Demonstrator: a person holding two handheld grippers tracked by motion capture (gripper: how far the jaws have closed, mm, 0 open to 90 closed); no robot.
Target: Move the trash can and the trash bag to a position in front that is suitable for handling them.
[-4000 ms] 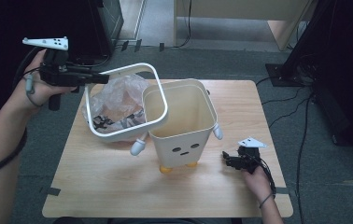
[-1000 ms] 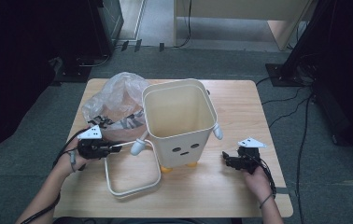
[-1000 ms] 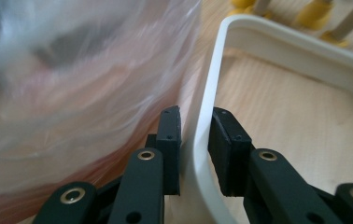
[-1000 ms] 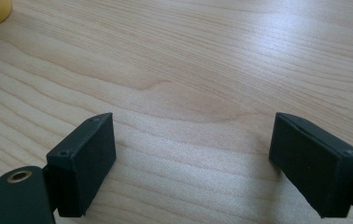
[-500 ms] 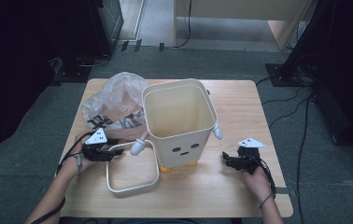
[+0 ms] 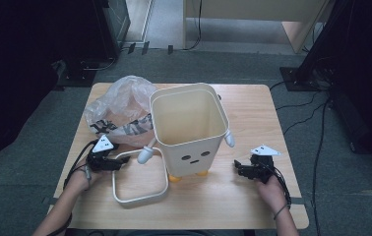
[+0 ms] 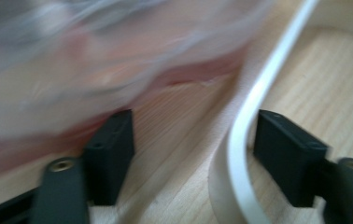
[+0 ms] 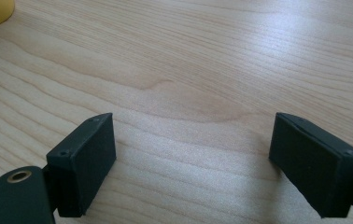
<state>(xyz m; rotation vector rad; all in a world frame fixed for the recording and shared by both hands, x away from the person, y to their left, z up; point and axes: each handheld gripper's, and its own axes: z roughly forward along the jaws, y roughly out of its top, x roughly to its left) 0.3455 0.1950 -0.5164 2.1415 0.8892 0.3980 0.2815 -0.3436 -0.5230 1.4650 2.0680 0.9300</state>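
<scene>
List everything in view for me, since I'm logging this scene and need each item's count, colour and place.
Waste bin: one, cream with a face, small arms and yellow feet, upright at the table's middle, empty.
Bin rim ring: one, white, lying flat on the table left of the bin's front.
Plastic bag: one, clear with black print, crumpled on the table left of the bin.
Table: one, light wood.
Floor cables: several, black, on grey carpet at the right.
Left gripper: one, black, open, one section of the ring between its jaws.
Right gripper: one, black, open, low over bare wood right of the bin.
</scene>
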